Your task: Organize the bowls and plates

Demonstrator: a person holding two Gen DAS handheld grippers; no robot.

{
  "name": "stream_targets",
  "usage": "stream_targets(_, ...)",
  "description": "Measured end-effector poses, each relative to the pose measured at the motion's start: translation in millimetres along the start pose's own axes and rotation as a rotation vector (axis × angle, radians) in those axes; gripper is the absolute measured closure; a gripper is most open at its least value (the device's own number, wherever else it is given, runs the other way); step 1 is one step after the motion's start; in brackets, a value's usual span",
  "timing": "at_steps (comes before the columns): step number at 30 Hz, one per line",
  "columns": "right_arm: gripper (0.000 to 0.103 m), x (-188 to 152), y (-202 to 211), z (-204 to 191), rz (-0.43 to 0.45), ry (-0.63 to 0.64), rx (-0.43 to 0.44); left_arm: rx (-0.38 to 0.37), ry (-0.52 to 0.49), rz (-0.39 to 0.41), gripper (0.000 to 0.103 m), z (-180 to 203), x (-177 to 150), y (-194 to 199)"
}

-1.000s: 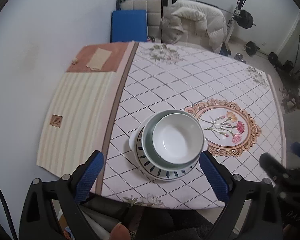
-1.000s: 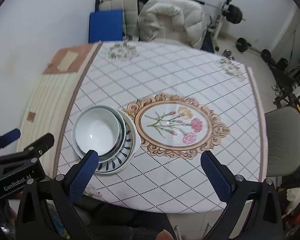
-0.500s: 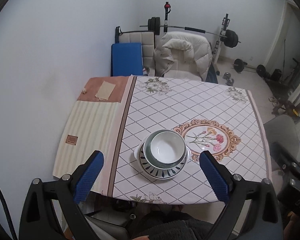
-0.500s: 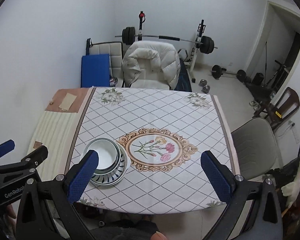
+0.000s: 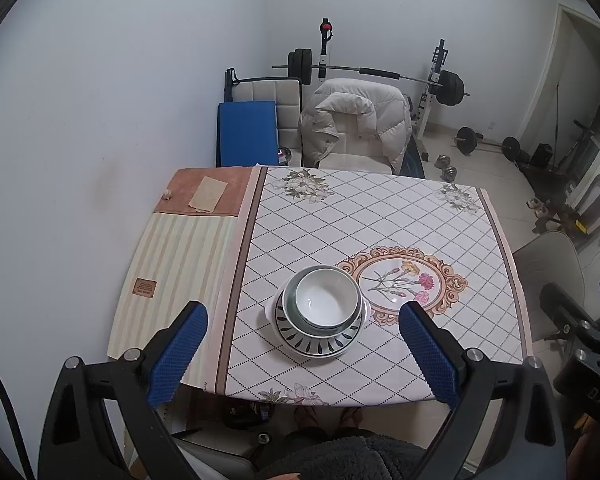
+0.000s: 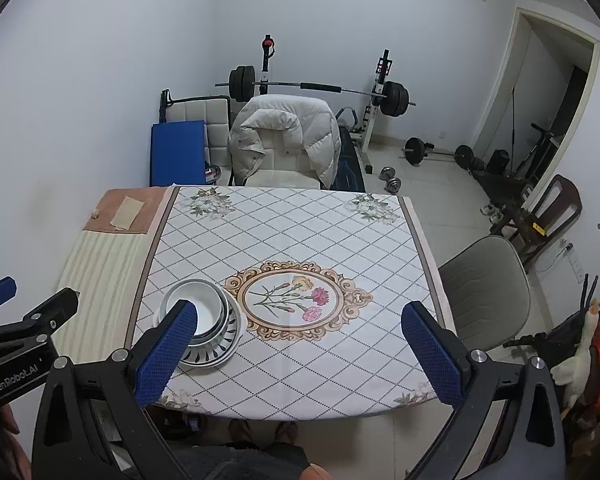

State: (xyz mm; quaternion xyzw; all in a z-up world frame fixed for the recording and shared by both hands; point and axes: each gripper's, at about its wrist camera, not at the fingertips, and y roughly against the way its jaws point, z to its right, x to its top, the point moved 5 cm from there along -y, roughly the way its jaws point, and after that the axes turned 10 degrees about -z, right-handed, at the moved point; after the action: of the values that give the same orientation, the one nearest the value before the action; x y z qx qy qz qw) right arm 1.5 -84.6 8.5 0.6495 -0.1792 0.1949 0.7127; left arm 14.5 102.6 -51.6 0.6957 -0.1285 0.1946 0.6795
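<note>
A white bowl [image 5: 327,297] sits nested in a grey-green bowl [image 5: 290,307], which stands on a white plate with dark leaf marks [image 5: 312,343]. The stack rests on the table near its front left. It also shows in the right wrist view [image 6: 204,308], partly behind my right gripper's left finger. My left gripper [image 5: 304,354] is open and empty, held high above and in front of the stack. My right gripper [image 6: 300,356] is open and empty, held high over the table's front edge.
The table [image 5: 380,216] wears a diamond-pattern cloth with a flower medallion [image 5: 404,284]. A striped mat [image 5: 180,264] lies at its left. A chair with a white jacket [image 5: 356,128] stands behind, a grey chair [image 6: 484,284] at the right, weights beyond.
Both grippers have risen and pulled back from the table, so the stack looks smaller and more of the room shows. The stack has not moved.
</note>
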Motion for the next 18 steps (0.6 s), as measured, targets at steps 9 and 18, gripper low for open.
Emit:
stream_targets(9, 0.000, 6.2, 2.6, -3.8, 0.016, 0.008, -0.013, 0.010, -0.010, 0.004, 0.005, 4.6, 2.4, 2.4)
stream_targets(18, 0.000, 7.0, 1.7, -3.7, 0.017, 0.007, -0.025, 0.008, -0.007, 0.001, 0.005, 6.1, 2.7, 2.2)
